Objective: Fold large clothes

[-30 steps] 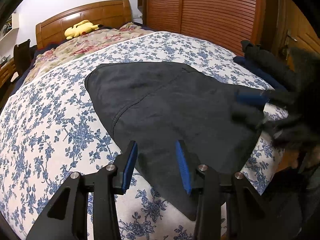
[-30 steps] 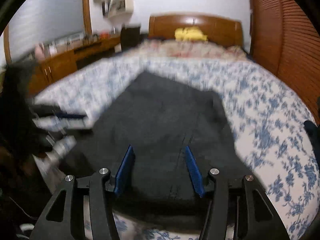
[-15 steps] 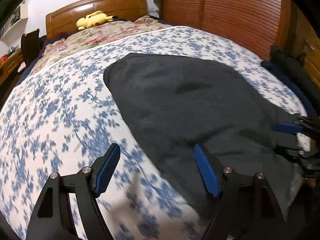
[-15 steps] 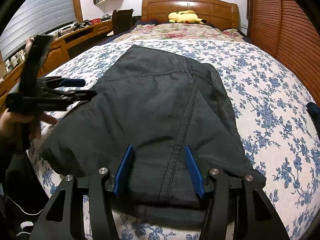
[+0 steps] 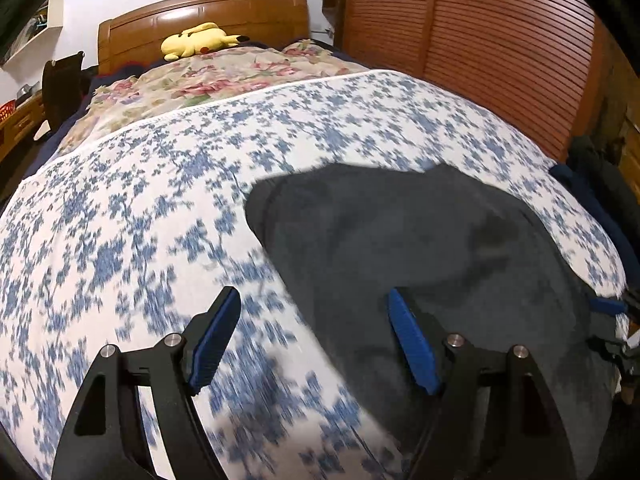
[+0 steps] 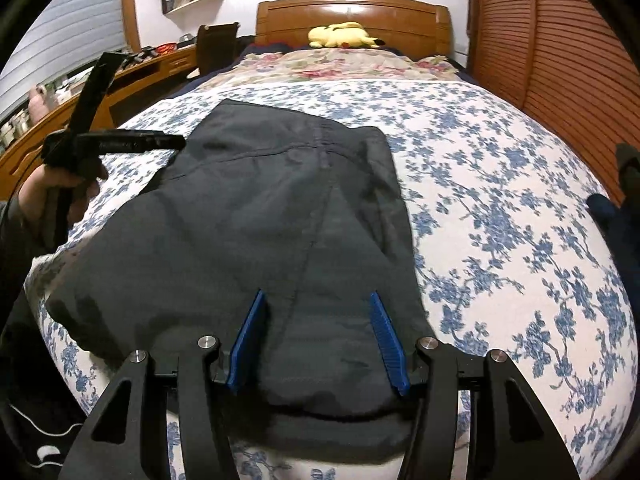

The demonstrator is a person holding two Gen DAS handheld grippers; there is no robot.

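Note:
A large dark grey garment lies spread flat on the blue-flowered bedspread; it also shows in the left wrist view. My right gripper is open, its blue pads either side of the garment's near hem, just above it. My left gripper is open wide and empty over the garment's left edge, one pad over the bedspread, one over the cloth. The left gripper shows from the side in the right wrist view, at the garment's far left corner.
A yellow plush toy lies by the wooden headboard. A floral quilt covers the bed's far end. A louvred wooden wardrobe stands on the right, a desk on the left. Dark clothes lie at the bed's right edge.
My left gripper opened wider and moved left and up along the garment's edge. My right gripper stayed open at the near hem. The garment settled flat.

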